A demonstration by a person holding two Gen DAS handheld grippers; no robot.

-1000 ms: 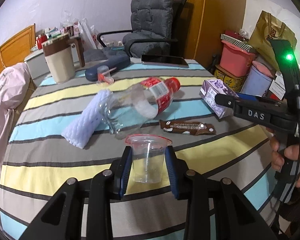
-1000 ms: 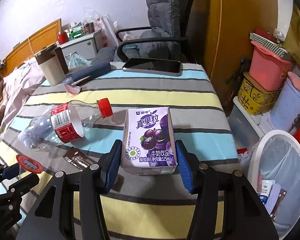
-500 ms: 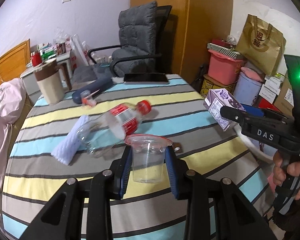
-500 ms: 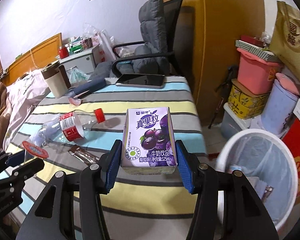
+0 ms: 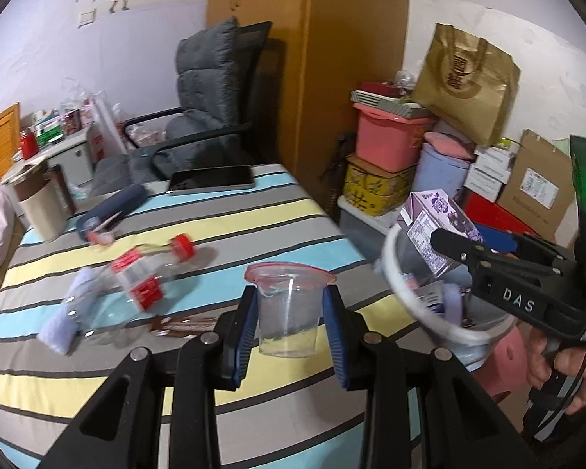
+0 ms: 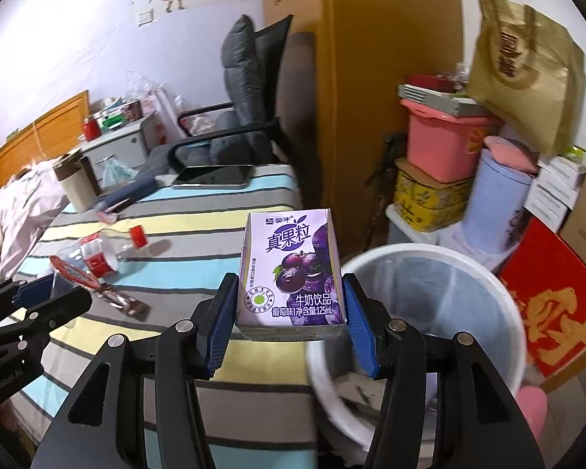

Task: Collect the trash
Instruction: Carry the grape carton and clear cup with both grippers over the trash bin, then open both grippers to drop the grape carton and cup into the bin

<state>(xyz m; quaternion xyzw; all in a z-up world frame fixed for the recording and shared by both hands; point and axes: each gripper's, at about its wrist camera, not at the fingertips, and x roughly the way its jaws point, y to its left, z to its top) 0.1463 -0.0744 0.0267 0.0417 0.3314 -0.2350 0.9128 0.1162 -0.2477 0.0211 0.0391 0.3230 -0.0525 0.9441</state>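
Observation:
My left gripper (image 5: 291, 314) is shut on a clear plastic cup (image 5: 287, 312) with a red peel-back lid, held upright above the striped table's (image 5: 254, 219) right side. My right gripper (image 6: 289, 305) is shut on a purple grape milk carton (image 6: 291, 269), held upright over the near rim of a white trash bin (image 6: 426, 258) beside the table. The carton (image 5: 437, 215) and bin (image 5: 414, 305) also show at the right of the left wrist view. An empty bottle with a red cap (image 5: 144, 277), a brown wrapper (image 5: 183, 322) and a white foam sleeve (image 5: 64, 326) lie on the table.
A tablet (image 5: 211, 178), a navy case (image 5: 111, 205) and a tan mug (image 5: 41, 211) sit at the table's far end. A grey office chair (image 5: 211, 113) stands behind it. Pink and lilac tubs (image 6: 445, 144), boxes and a gold bag (image 6: 527, 66) crowd the floor beyond the bin.
Both grippers have risen and swung right with their loads, from over the table middle toward the bin. The carton now hangs over the bin's rim. Both grips are unchanged.

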